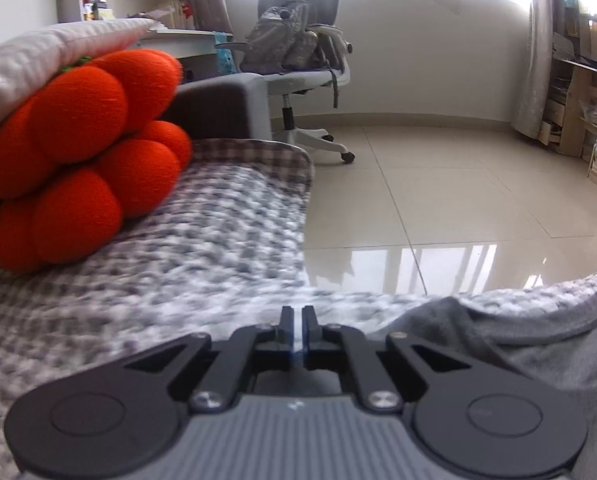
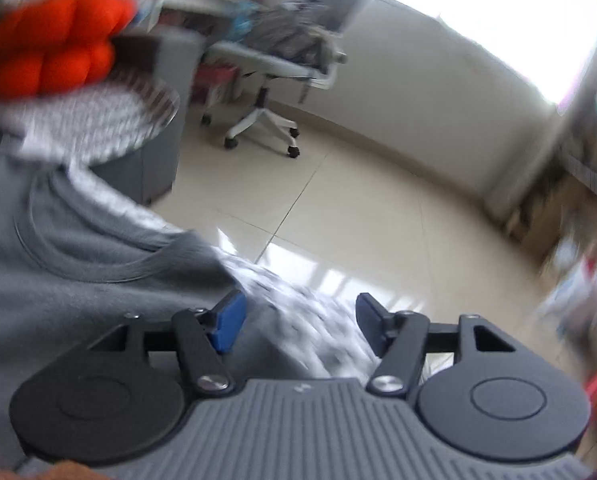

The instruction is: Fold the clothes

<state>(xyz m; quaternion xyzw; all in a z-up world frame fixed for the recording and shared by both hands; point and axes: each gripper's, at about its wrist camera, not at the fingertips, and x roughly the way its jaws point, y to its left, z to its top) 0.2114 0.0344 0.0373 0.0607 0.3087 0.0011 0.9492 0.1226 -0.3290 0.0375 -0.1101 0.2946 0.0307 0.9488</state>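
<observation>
A grey garment [image 1: 538,340] lies on a grey-and-white checked blanket [image 1: 178,264], at the lower right of the left wrist view. My left gripper [image 1: 297,314] hovers just left of it, shut with only a thin slit between its fingers and nothing held. The right wrist view is blurred by motion. There the same grey garment [image 2: 78,264] fills the left side, its round neckline showing. My right gripper [image 2: 298,312] is open above the garment's right edge and the blanket [image 2: 318,320], its blue-padded fingers [image 2: 228,320] wide apart and empty.
An orange lobed cushion [image 1: 86,152] and a pale pillow [image 1: 50,52] sit at the back left of the blanket. Beyond the edge lies a glossy tiled floor [image 1: 438,200] with an office chair [image 1: 302,60] carrying a bag. Wooden shelves [image 1: 582,92] stand at the right.
</observation>
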